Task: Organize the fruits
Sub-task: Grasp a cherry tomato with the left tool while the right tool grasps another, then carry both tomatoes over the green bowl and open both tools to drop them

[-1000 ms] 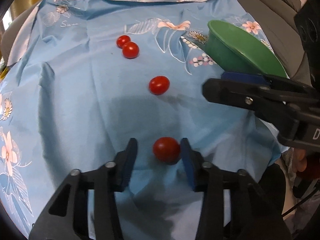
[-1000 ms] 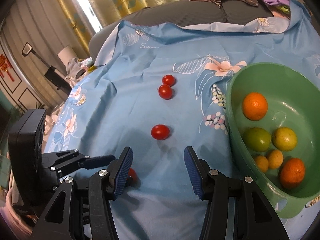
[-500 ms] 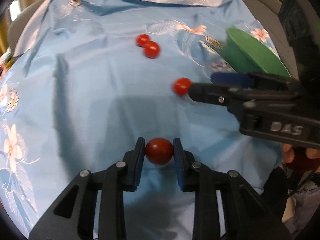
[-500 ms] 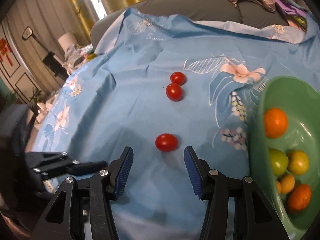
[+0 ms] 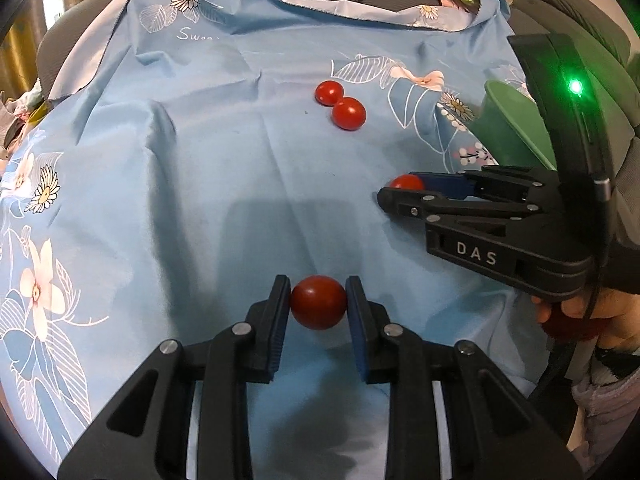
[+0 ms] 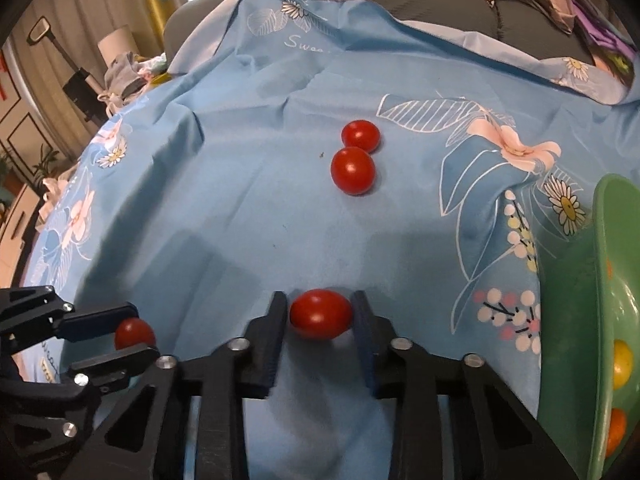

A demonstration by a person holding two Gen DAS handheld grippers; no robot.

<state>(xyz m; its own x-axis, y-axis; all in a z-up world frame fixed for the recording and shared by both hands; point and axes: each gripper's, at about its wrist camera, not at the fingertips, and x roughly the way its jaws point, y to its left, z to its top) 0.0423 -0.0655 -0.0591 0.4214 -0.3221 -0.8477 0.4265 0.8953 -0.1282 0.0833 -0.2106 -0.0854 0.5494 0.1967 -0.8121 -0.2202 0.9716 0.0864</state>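
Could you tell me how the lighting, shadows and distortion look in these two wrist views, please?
Left wrist: sharp, fisheye bends the blue cloth, a green LED flares, broad shadow above the left gripper. Right wrist: sharp, similar curvature, glints on the tomato pair, shadow beyond the right gripper.

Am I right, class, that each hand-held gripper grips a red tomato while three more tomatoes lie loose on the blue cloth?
Not quite: only two tomatoes lie loose, as the right wrist view shows. The left hand-held gripper and right hand-held gripper do each grip one on the blue cloth.
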